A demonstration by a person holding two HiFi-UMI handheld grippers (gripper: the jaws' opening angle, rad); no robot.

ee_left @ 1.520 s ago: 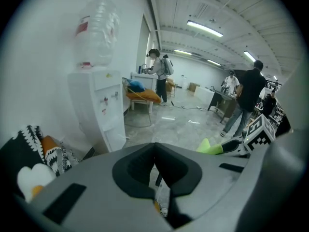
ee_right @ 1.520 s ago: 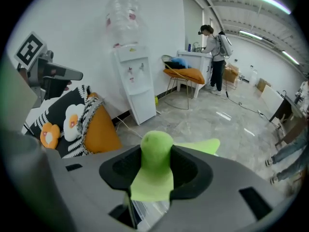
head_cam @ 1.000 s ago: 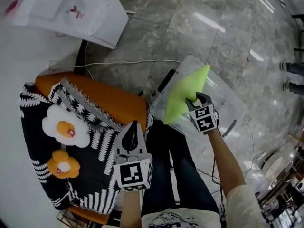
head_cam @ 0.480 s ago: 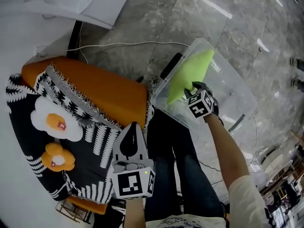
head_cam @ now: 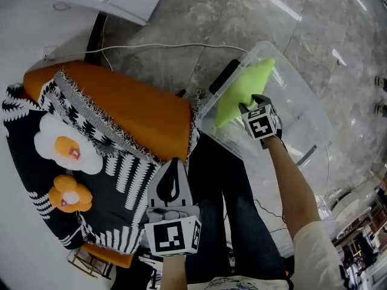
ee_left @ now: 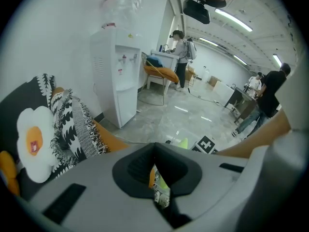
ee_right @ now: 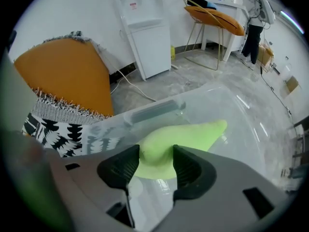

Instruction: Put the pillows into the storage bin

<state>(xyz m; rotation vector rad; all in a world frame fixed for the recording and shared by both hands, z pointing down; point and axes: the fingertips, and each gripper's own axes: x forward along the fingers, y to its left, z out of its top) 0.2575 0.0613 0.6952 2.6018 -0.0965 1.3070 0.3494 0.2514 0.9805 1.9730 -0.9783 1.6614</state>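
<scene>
Right gripper (head_cam: 247, 109) (ee_right: 155, 156): jaws have just been opening, green pillow (head_cam: 237, 94) (ee_right: 179, 133) pinched between the pads
Green pillow: inside the storage bin (head_cam: 300, 104) (ee_right: 155, 109) (clear plastic)
Left gripper (head_cam: 171, 165) (ee_left: 154, 166): clenched, empty

No legible txt, labels or nos. anywhere, shirt print (head_cam: 233, 283) too blurred

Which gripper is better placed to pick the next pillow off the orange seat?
Left. The left gripper hangs empty, jaws together, beside the black-and-white pillow; the right gripper, jaws just opening, has the green pillow between them in the storage bin.
</scene>
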